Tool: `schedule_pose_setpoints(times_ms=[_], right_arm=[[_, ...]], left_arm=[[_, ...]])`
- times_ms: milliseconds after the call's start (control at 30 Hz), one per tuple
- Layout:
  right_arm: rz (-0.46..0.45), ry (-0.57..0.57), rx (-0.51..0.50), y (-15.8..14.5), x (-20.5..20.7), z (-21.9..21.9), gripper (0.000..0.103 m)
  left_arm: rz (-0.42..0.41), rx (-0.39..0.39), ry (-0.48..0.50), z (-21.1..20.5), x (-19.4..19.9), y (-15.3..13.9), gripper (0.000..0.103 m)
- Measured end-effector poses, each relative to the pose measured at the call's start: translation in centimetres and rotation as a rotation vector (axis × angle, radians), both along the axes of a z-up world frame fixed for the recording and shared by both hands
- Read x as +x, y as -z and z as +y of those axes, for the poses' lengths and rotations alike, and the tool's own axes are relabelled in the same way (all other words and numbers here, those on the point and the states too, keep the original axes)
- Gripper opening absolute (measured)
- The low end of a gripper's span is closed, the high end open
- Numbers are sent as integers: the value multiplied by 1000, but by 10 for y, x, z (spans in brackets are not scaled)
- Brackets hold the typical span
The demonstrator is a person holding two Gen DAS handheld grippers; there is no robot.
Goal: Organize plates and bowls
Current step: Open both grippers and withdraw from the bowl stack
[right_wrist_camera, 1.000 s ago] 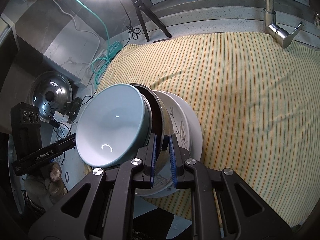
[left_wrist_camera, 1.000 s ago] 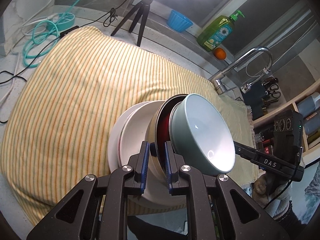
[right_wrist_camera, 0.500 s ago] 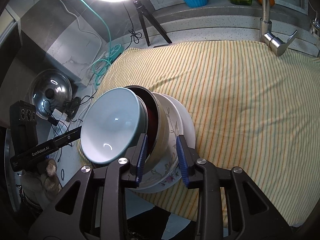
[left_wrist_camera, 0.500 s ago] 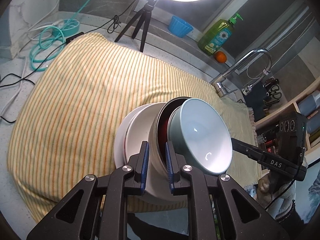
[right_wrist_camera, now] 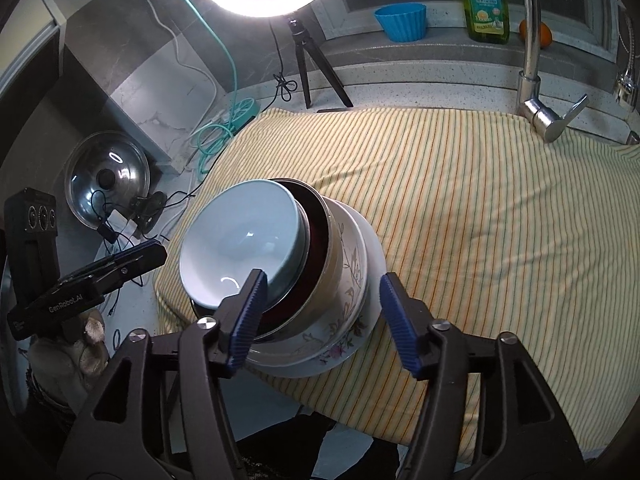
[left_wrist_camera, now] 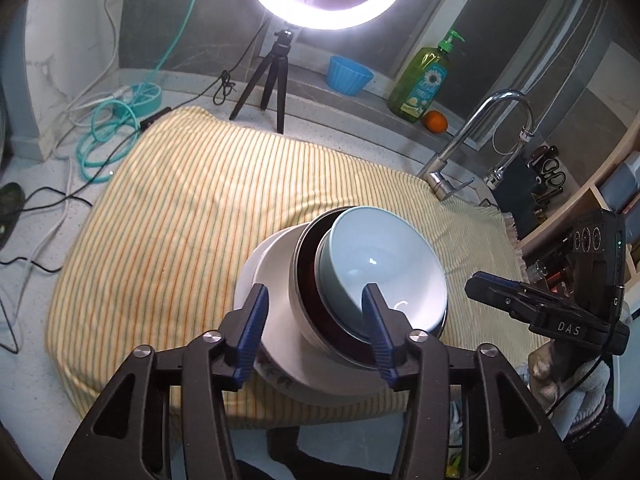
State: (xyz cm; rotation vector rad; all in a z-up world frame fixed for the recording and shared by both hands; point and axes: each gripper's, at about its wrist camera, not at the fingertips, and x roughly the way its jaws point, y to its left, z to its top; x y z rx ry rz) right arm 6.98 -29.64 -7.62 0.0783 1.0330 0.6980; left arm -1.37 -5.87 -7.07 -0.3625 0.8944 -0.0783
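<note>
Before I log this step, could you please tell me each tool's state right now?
Left tool: open, holding nothing.
Right tool: open, holding nothing.

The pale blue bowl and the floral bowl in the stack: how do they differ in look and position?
The pale blue bowl is plain, while the floral bowl carries a painted plant pattern on its cream outside. The pale blue bowl sits on top of the stack and shows its inside; the floral bowl lies lower, under the dark-lined metal bowl, so only its outer wall shows. The pale blue bowl looks narrower. Both are nested in one stack on the striped cloth.
</note>
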Motion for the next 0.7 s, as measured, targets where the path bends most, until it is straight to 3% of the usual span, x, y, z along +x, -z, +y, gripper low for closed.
schedule_pose_setpoints(times_ms=[233, 400, 700], right_arm=[[-78, 8, -12, -14, -9, -9, 81], [-152, 17, -32, -28, -18, -12, 92], [-205, 12, -44, -37, -30, -15, 94]], left_arm=[[-35, 99, -26, -9, -6, -12, 72], [-45, 139, -48, -13, -9, -16, 73], [-53, 154, -55, -21, -17, -18, 73]])
